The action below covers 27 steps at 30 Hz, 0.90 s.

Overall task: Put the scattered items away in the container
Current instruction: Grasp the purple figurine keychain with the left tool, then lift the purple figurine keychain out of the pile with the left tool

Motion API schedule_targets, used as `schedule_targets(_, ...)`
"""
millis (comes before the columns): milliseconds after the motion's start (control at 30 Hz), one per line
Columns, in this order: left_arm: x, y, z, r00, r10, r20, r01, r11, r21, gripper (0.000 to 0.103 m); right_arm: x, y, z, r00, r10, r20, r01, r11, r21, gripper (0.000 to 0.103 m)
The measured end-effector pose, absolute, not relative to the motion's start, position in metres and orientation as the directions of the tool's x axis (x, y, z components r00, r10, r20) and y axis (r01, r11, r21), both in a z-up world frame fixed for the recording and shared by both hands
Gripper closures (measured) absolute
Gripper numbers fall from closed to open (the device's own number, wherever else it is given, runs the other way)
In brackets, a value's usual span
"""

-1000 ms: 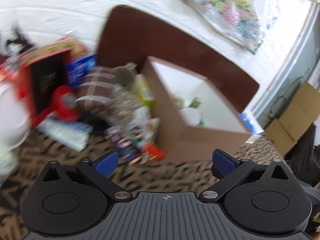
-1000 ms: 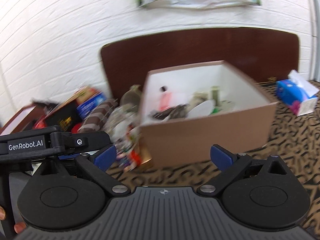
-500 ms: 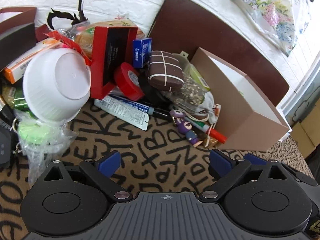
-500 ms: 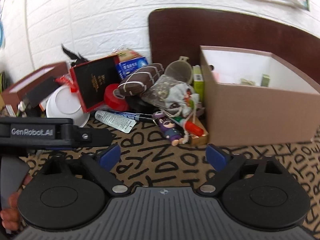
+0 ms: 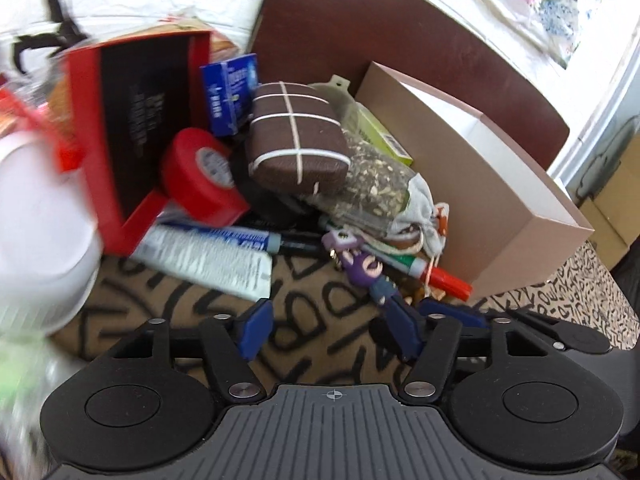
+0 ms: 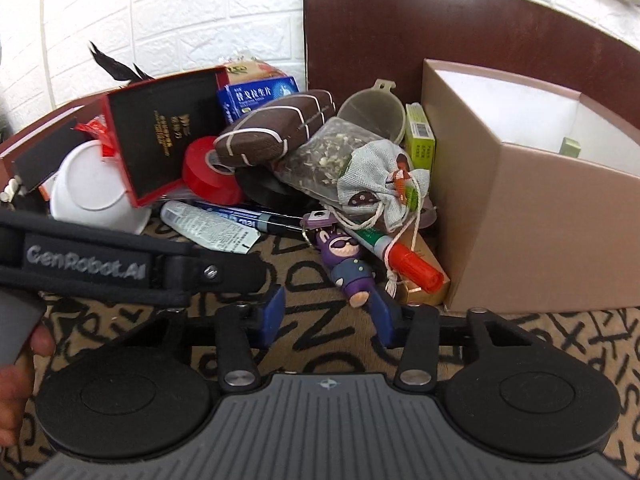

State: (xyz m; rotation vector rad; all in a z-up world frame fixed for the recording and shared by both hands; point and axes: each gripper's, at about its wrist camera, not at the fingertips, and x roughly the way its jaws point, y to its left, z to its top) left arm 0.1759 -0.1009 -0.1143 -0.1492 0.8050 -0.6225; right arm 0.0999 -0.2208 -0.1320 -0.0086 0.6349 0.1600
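A brown cardboard box [image 5: 500,208] [image 6: 540,220] stands open at the right, with a pile of loose items against its left wall. At the pile's front lie a purple figure [image 6: 348,264] [image 5: 372,276], a red-capped marker [image 6: 412,268] and a white tube [image 5: 208,256]. My right gripper [image 6: 329,316] hovers just short of the figure with its jaws closing; the figure's foot is by the right finger, untouched. My left gripper [image 5: 330,332] is over bare cloth beside it, jaws closing on nothing.
Further back lie red tape [image 6: 208,172], a brown strapped pouch [image 6: 272,132], a drawstring bag [image 6: 380,180], a red-and-black box [image 6: 160,140] and a white bowl [image 6: 92,196]. A dark headboard [image 6: 440,32] backs the pile. A hand [image 6: 16,380] holds the left tool.
Both grippers have come down and closer to the pile's front edge. Both pairs of jaws have narrowed. Nothing has been picked up.
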Motion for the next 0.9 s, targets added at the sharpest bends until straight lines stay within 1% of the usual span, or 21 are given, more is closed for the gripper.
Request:
schedule_targets(133, 0.196, -0.119, -0.119, 0.508, -0.573, -0.643, 0.481, 0.808, -0.34, 0.042, 0.116, -0.223, -0.137, 0.787, 0.152, -0.598, -0.16, 0.986, 0.04, 0.057)
schedule_targets(267, 0.214, -0.131, -0.128, 0.493, -0.574, -0.654, 0.467, 0.809, -0.357, 0.043, 0.129, -0.222, -0.142, 0.793, 0.136, -0.594, -0.169, 0.986, 0.0, 0.057)
schedule_targets(400, 0.228, -0.138, -0.132, 0.469, -0.596, -0.652, 0.451, 0.796, -0.404, 0.04, 0.139, -0.218, -0.15, 0.797, 0.093, -0.597, -0.155, 0.986, -0.053, 0.061)
schedule_targets(433, 0.229, -0.14, -0.132, 0.461, -0.601, -0.653, 0.459, 0.791, -0.404, 0.043, 0.141, -0.214, -0.152, 0.801, 0.081, -0.593, -0.161, 0.983, -0.083, 0.061)
schedule_targets(467, 0.229, -0.141, -0.131, 0.464, -0.599, -0.653, 0.467, 0.792, -0.395, 0.044, 0.142, -0.211, -0.154, 0.792, 0.078, -0.605, -0.17, 0.981, -0.096, 0.061)
schedule_targets(500, 0.228, -0.142, -0.13, 0.468, -0.596, -0.652, 0.473, 0.792, -0.385, 0.053, 0.143, -0.211, -0.155, 0.79, 0.076, -0.608, -0.165, 0.982, -0.091, 0.062)
schedule_targets(533, 0.226, -0.141, -0.129, 0.465, -0.601, -0.651, 0.478, 0.789, -0.386, 0.068, 0.142, -0.212, -0.155, 0.789, 0.083, -0.609, -0.162, 0.984, -0.075, 0.063)
schedule_targets(567, 0.225, -0.14, -0.127, 0.454, -0.612, -0.648, 0.482, 0.78, -0.399, 0.076, 0.141, -0.215, -0.154, 0.783, 0.097, -0.614, -0.164, 0.985, -0.054, 0.07)
schedule_targets(600, 0.223, -0.139, -0.126, 0.44, -0.624, -0.646, 0.482, 0.771, -0.416, 0.082, 0.139, -0.218, -0.152, 0.778, 0.114, -0.618, -0.172, 0.984, -0.035, 0.078)
schedule_targets(633, 0.219, -0.138, -0.124, 0.43, -0.63, -0.647, 0.485, 0.765, -0.423, 0.085, 0.135, -0.22, -0.152, 0.772, 0.13, -0.622, -0.182, 0.983, -0.021, 0.078)
schedule_targets(767, 0.192, -0.138, -0.116, 0.433, -0.617, -0.657, 0.504, 0.77, -0.39, 0.084, 0.116, -0.223, -0.148, 0.748, 0.172, -0.641, -0.213, 0.977, 0.014, 0.079)
schedule_targets(900, 0.163, -0.128, -0.109, 0.413, -0.616, -0.671, 0.485, 0.772, -0.411, 0.084, 0.087, -0.22, -0.146, 0.731, 0.193, -0.654, -0.228, 0.973, 0.032, 0.079)
